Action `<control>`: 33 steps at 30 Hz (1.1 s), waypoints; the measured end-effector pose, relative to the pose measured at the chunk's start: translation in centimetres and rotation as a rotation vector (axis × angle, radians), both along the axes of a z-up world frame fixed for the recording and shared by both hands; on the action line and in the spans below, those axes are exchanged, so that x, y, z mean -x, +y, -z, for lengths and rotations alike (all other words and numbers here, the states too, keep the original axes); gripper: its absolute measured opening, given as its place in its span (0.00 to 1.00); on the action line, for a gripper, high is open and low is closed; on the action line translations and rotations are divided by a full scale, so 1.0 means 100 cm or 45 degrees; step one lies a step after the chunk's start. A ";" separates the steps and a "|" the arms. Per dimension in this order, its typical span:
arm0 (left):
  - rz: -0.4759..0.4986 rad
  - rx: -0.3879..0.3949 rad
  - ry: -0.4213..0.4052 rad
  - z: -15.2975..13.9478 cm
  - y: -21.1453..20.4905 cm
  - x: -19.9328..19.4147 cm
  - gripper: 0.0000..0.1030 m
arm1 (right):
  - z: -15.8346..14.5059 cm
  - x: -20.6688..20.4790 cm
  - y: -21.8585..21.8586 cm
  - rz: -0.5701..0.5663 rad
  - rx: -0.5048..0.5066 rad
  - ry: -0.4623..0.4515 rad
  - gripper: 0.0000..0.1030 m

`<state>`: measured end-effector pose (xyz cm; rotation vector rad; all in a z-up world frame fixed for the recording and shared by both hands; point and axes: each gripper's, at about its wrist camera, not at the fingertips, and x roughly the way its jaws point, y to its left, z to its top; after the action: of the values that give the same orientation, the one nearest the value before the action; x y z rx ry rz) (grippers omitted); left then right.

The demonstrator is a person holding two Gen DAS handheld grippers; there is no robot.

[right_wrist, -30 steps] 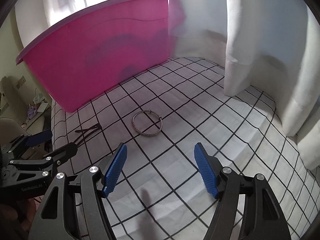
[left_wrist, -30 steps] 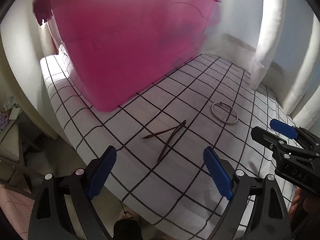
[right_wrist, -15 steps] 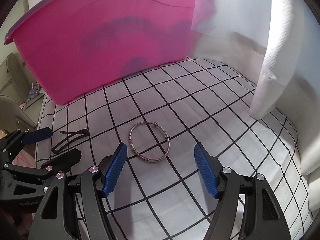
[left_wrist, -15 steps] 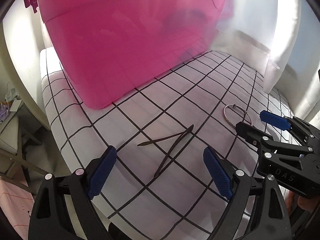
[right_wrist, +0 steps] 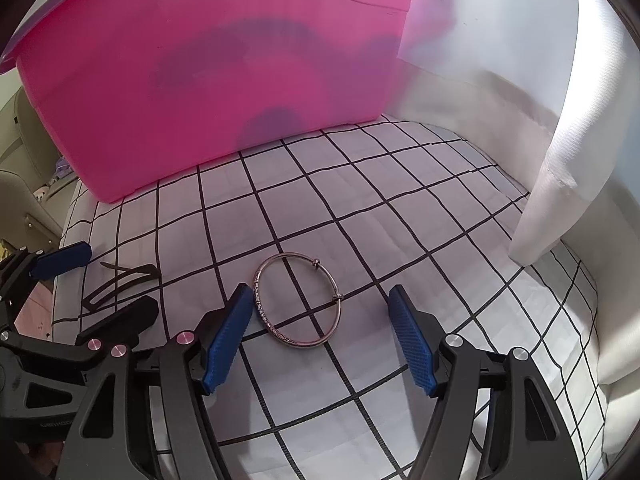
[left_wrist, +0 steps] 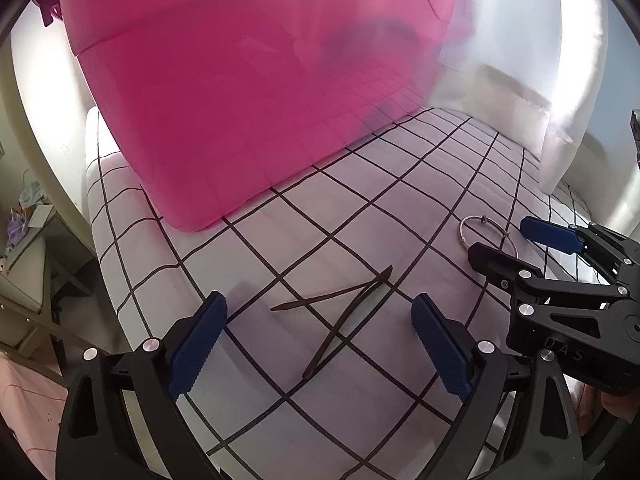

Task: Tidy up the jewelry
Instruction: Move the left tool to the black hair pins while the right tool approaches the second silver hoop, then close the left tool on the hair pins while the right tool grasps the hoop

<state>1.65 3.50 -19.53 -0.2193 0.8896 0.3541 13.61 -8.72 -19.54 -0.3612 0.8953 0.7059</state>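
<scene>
Checked bedding [right_wrist: 400, 208] lay beneath both grippers, with a pink tub [right_wrist: 224, 72] standing beyond them. Nothing looked sorted yet. The right gripper [right_wrist: 320, 336], jaws spread and empty, framed a silver bangle [right_wrist: 298, 304]; the left gripper [left_wrist: 320, 344], likewise released, straddled a dark hair clip [left_wrist: 340, 308].

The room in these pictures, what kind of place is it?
Probably a bedroom: a bed sheet with a black grid over a padded mattress, white curtains beside it, and a pink tub standing on the bed.
</scene>
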 end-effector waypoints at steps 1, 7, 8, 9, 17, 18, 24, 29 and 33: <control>0.003 -0.010 0.007 0.000 -0.001 0.000 0.88 | 0.001 0.000 0.000 -0.005 0.000 0.000 0.64; 0.062 -0.035 -0.020 -0.002 -0.006 -0.002 0.64 | -0.003 0.008 0.001 -0.055 -0.011 -0.008 0.51; 0.070 -0.037 -0.025 -0.002 -0.007 -0.002 0.60 | -0.003 0.010 0.001 -0.064 -0.014 -0.007 0.49; 0.075 -0.039 -0.029 -0.003 -0.007 -0.001 0.58 | -0.004 0.011 0.002 -0.073 -0.015 -0.007 0.44; 0.089 -0.016 -0.047 -0.009 -0.003 0.001 0.27 | -0.004 0.017 0.000 -0.059 -0.031 -0.010 0.42; 0.088 -0.005 -0.049 -0.010 -0.002 0.001 0.27 | -0.004 0.017 0.000 -0.053 -0.037 -0.006 0.42; 0.106 0.027 -0.062 -0.013 -0.001 0.006 0.26 | -0.007 0.023 -0.006 -0.021 -0.072 0.005 0.42; 0.137 0.019 -0.074 -0.021 -0.001 0.011 0.26 | -0.013 0.029 -0.013 0.017 -0.092 0.008 0.42; 0.179 0.004 -0.079 -0.031 -0.005 0.015 0.26 | -0.019 0.032 -0.022 0.065 -0.111 0.018 0.42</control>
<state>0.15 2.99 -16.41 -0.1689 0.8394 0.2140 10.38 -10.87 -17.60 -0.2553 0.8814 0.6985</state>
